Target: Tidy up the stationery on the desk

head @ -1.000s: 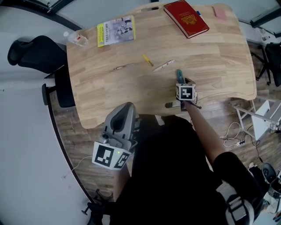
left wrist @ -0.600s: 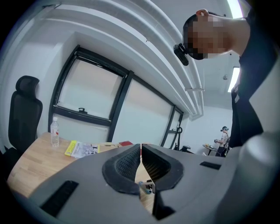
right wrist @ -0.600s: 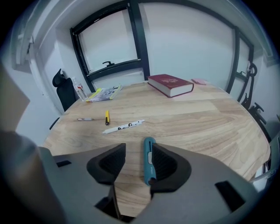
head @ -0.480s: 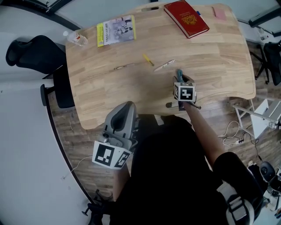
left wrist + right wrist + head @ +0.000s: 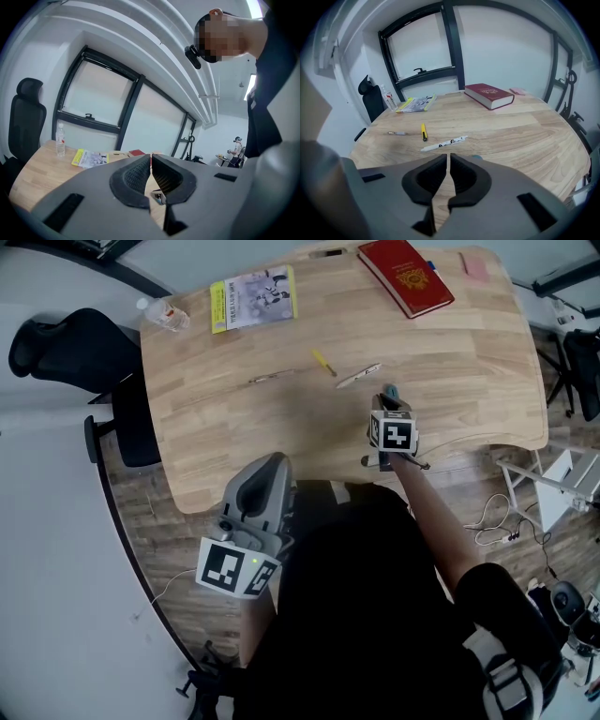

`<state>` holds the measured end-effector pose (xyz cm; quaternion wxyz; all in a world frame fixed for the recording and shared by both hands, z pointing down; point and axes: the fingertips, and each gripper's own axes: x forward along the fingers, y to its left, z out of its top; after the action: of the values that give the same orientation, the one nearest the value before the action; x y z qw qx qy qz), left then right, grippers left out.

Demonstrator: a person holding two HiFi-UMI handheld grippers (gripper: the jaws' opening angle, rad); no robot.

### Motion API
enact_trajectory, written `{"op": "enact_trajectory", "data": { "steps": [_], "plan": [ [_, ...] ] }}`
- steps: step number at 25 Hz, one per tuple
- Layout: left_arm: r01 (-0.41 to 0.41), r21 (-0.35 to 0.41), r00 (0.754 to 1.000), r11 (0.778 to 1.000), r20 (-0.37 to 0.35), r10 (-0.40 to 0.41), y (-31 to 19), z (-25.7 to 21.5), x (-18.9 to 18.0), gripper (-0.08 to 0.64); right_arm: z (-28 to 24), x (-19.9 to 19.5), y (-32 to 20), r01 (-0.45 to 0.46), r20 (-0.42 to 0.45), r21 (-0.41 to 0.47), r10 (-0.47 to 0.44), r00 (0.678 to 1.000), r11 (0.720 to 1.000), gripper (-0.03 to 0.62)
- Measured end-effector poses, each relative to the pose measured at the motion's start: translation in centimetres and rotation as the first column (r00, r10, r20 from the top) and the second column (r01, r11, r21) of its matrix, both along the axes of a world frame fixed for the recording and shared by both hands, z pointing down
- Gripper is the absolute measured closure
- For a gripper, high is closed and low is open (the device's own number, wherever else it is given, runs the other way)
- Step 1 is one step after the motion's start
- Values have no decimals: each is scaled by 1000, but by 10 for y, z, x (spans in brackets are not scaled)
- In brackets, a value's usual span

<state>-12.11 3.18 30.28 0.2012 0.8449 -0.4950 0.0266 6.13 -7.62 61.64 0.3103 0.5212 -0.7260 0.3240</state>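
Note:
Three pens lie mid-desk: a white pen (image 5: 358, 377) (image 5: 443, 143), a yellow marker (image 5: 323, 363) (image 5: 423, 131) and a thin grey pen (image 5: 266, 379) (image 5: 397, 133). My right gripper (image 5: 388, 399) (image 5: 448, 157) hovers low over the desk's near part, just short of the white pen, jaws shut with nothing between them. A small teal thing (image 5: 477, 158) shows just beyond its right jaw. My left gripper (image 5: 265, 474) (image 5: 150, 161) is held off the desk's near edge, shut and empty, pointing across the desk.
At the far side of the wooden desk (image 5: 450, 352) lie a red book (image 5: 406, 277) (image 5: 489, 95), a yellow-grey booklet (image 5: 252, 297) (image 5: 415, 104), a pink eraser (image 5: 474, 266) and a water bottle (image 5: 162, 313) (image 5: 60, 140). A black chair (image 5: 66, 348) stands left of the desk.
The right gripper has crept slightly closer to the white pen. The left gripper has stayed where it was. The head view has shifted a little.

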Motion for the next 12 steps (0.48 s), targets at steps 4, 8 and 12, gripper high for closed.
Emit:
{"op": "enact_trajectory", "data": {
  "steps": [4,8,12],
  "plan": [
    [-9,-8,1000,1000,-1,9,-3,1,-11,522,6,-10,-7,-7,-19,-3,7,1000,1000,554],
    [-18,-24,1000,1000,1,18,-8,4,-24,522,11,-23,-17,-30,-25,-12,30,999,999,554],
    [-26,-42,1000,999,4,27,-15,8,-40,522,22,-38,-28,-74,-5,-28,74,997,997,554]
  ]
}}
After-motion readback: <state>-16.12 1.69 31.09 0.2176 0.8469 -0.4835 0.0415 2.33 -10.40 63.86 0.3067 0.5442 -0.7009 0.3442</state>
